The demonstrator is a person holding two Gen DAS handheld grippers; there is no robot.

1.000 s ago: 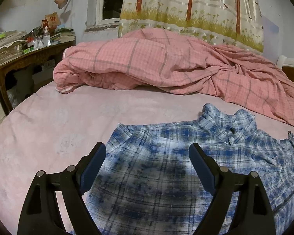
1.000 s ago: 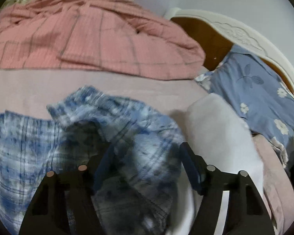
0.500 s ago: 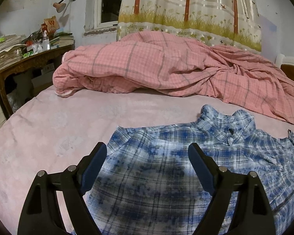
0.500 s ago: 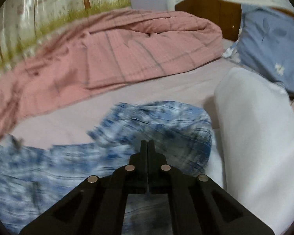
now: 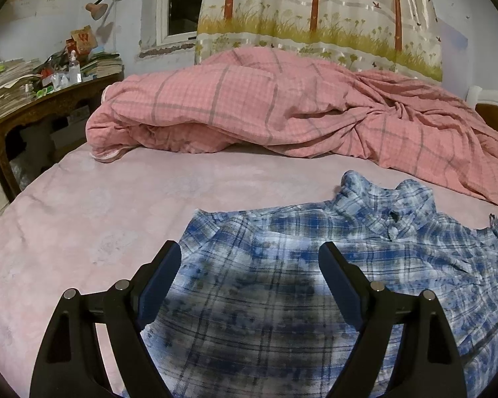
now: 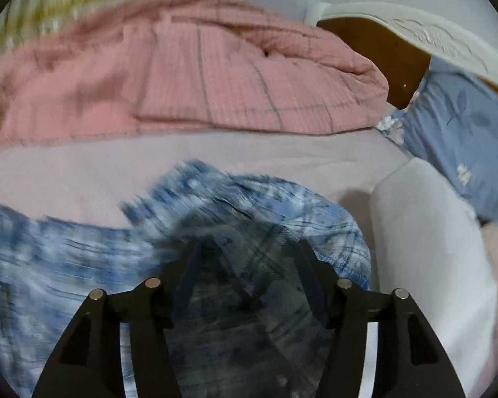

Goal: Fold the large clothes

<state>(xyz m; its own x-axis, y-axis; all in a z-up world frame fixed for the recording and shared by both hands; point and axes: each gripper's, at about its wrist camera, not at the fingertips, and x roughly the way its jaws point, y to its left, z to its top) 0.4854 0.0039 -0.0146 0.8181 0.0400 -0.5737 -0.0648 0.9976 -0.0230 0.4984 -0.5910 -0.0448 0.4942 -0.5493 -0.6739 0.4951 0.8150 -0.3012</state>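
A blue-and-white plaid shirt (image 5: 315,265) lies spread on the pink bed sheet (image 5: 99,219), collar toward the far right. My left gripper (image 5: 249,265) is open and hovers just above the shirt's left part, holding nothing. In the blurred right wrist view, my right gripper (image 6: 245,258) is open over a bunched fold of the same shirt (image 6: 265,205), with cloth lying between the fingers.
A rumpled pink checked duvet (image 5: 282,109) fills the far side of the bed. A cluttered wooden table (image 5: 43,99) stands at the left. A white folded cloth (image 6: 425,232), a blue floral pillow (image 6: 458,126) and the headboard (image 6: 415,33) are at the right.
My right gripper was open, shut half a second ago, and is open again now over the shirt's bunched part. My left gripper has barely moved.
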